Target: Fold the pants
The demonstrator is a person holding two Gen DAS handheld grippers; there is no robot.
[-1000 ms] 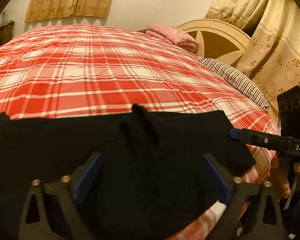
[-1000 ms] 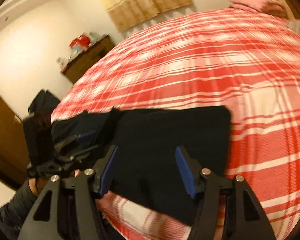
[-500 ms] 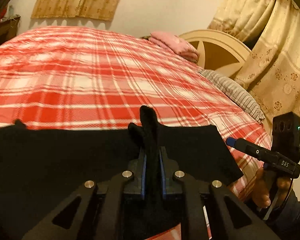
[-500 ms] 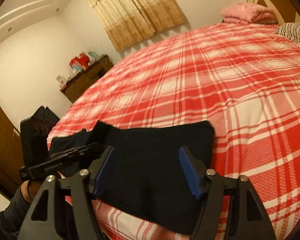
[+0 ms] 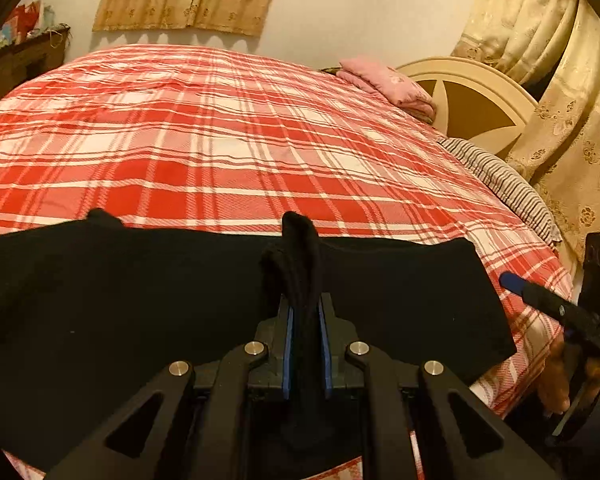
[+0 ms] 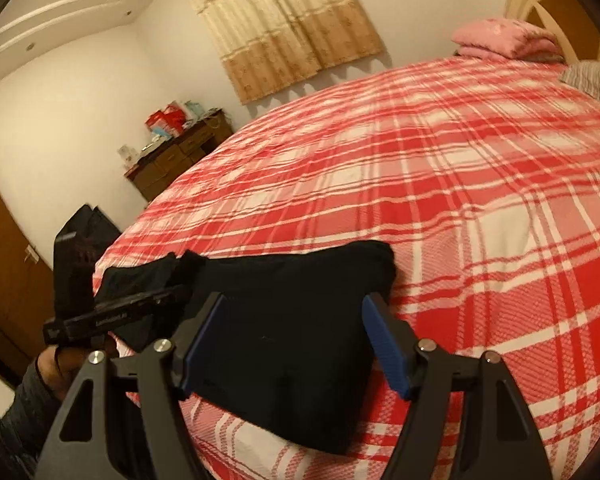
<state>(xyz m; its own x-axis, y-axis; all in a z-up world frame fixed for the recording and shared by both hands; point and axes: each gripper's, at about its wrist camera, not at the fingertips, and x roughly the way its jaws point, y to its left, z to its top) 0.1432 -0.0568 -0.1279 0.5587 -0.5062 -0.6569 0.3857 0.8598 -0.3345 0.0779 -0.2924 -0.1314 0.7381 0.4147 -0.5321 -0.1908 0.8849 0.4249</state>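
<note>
Black pants [image 5: 399, 292] lie flat along the near edge of the red plaid bed [image 5: 228, 152]. My left gripper [image 5: 303, 312] is shut on a pinched-up ridge of the pants' cloth, which pokes up between the blue pads. My right gripper [image 6: 296, 312] is open, its blue pads [image 6: 383, 340] astride the right end of the pants [image 6: 300, 320], not touching that I can tell. The right gripper also shows in the left wrist view [image 5: 539, 300], at the pants' right end. The left gripper shows in the right wrist view [image 6: 140, 304], at the left.
A pink folded blanket [image 5: 387, 84] and a striped pillow [image 5: 503, 184] lie by the cream headboard [image 5: 471, 100]. A wooden dresser [image 6: 180, 156] stands beyond the bed's far side. A brown door [image 6: 0, 256] is at the left. Curtains [image 5: 571, 100] hang at the right.
My left gripper has shut on a bunch of the pants' cloth and holds it up. My right gripper has stayed open and drawn back a little over the pants' right end.
</note>
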